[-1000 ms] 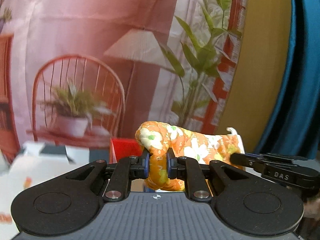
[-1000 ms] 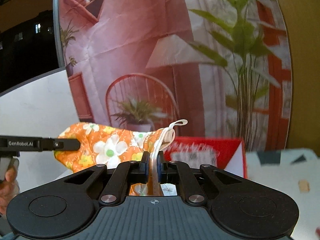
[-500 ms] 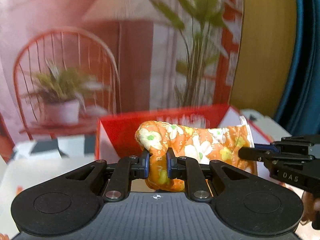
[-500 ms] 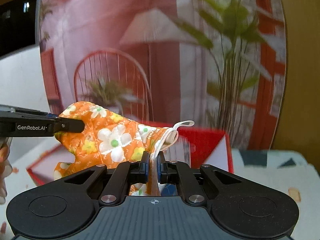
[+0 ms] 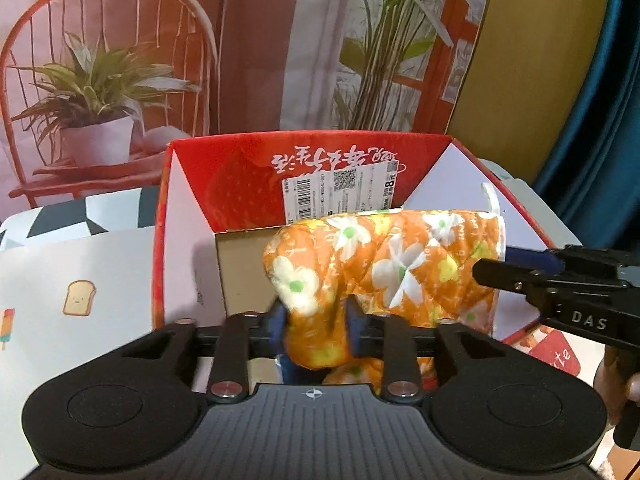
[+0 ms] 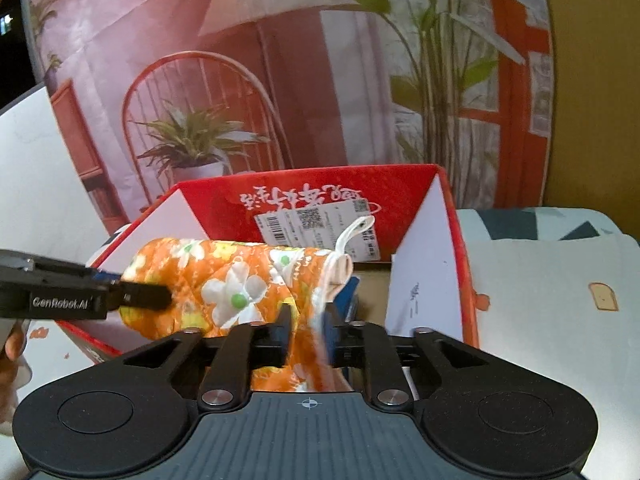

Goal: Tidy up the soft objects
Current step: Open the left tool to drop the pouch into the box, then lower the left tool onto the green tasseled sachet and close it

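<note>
An orange oven mitt [image 5: 392, 256] with white flowers hangs stretched sideways over the open red cardboard box [image 5: 240, 184], low inside its walls. The jaws of my left gripper [image 5: 316, 320] are opening, with the mitt's rounded end still between them, the pads no longer pinching it. In the right wrist view the same mitt [image 6: 224, 276] lies across the box [image 6: 312, 184]. My right gripper [image 6: 308, 320] is opening too, the cuff hem with its white loop [image 6: 352, 232] loose between the jaws. Each gripper's tip shows in the other's view.
The box stands on a white table mat [image 5: 80, 280] printed with toast and ice lollies. Behind it hangs a backdrop [image 5: 120, 60] printed with a chair and plants. A teal curtain [image 5: 600, 120] is at the right. A person's fingers [image 6: 12, 344] show at the left edge.
Both grippers came down with the mitt towards the red box, which now fills the middle of both views. Both pairs of jaws, shut on the mitt before, have spread apart.
</note>
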Action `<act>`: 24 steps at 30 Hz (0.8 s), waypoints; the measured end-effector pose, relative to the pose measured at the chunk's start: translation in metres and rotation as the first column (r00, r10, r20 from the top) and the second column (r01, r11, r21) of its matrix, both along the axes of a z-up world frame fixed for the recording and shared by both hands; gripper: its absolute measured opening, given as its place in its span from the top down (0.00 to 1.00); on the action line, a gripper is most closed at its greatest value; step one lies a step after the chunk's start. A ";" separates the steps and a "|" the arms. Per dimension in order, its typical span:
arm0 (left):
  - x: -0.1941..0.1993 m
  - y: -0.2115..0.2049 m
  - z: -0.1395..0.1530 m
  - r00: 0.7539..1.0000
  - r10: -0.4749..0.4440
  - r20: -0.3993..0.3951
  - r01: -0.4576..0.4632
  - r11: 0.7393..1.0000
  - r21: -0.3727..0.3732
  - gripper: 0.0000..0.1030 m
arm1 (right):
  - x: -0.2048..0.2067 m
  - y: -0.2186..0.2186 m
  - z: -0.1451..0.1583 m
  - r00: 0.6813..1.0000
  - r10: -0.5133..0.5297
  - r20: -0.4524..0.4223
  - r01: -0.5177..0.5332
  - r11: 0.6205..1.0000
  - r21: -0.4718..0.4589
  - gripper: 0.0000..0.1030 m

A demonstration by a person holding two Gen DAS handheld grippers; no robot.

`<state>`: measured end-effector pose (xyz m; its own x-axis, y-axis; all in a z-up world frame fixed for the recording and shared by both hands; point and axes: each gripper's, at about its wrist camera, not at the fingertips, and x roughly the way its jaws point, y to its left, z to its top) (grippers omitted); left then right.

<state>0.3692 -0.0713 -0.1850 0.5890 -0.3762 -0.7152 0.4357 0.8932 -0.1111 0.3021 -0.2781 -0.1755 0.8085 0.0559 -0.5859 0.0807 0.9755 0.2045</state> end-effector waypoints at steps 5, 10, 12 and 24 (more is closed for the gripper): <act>-0.016 0.006 0.017 0.999 -0.006 0.045 0.007 1.000 -0.028 0.44 | -0.016 0.005 0.013 0.999 -0.025 0.048 0.026 1.000 -0.013 0.64; -0.042 0.014 0.031 0.996 0.009 0.087 -0.005 0.999 -0.042 0.43 | -0.039 0.015 0.027 0.992 -0.020 0.122 0.022 1.000 -0.022 0.62; -0.057 0.019 0.035 0.995 0.020 0.096 -0.014 0.998 -0.065 0.43 | -0.051 0.020 0.030 0.989 -0.012 0.149 0.013 1.000 -0.012 0.61; -0.146 0.055 -0.001 0.997 0.067 0.026 -0.063 0.992 -0.109 0.44 | -0.125 0.066 -0.002 0.992 0.073 0.102 -0.078 0.996 0.047 0.61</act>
